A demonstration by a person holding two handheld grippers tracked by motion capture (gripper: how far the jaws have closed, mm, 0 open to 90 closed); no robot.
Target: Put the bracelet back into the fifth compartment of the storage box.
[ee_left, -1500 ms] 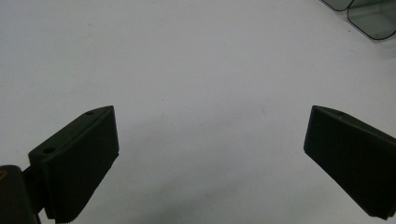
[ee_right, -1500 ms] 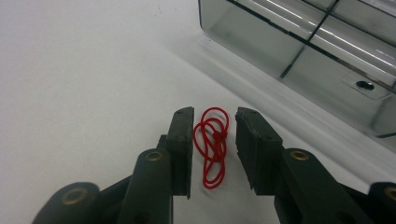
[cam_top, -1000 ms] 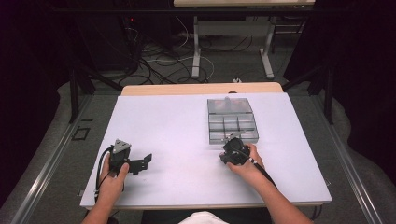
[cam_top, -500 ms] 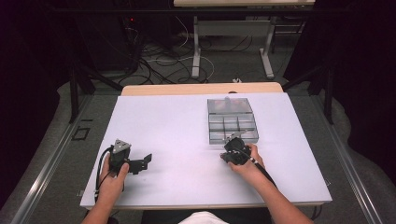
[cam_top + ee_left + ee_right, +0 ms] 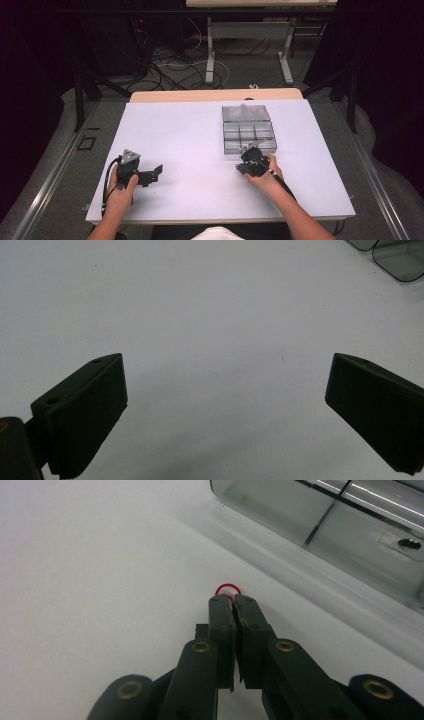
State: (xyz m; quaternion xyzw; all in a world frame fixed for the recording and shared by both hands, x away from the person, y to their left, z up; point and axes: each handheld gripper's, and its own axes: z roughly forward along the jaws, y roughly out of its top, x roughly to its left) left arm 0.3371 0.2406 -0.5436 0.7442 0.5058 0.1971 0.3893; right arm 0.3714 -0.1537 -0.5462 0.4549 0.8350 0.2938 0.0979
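Small red ring (image 5: 228, 588) pinched in closed right gripper (image 5: 233, 600), just before clear box (image 5: 248, 129). Left gripper (image 5: 222, 405) held wide, empty. Likely next: ring carried over a compartment, released.

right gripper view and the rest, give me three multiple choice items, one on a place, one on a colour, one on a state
1. Where is the clear divided box on the table?
A. front left corner
B. right of centre
C. far left edge

2. What colour is the small ring pinched in the right tongs?
A. red
B. blue
C. green

3. How are the left tongs?
A. shut on a ring
B. shut on nothing
C. wide open

Answers: 1 B, the high view shows it right of centre. 2 A, a red loop pokes from the tips. 3 C, bare table shows between them.
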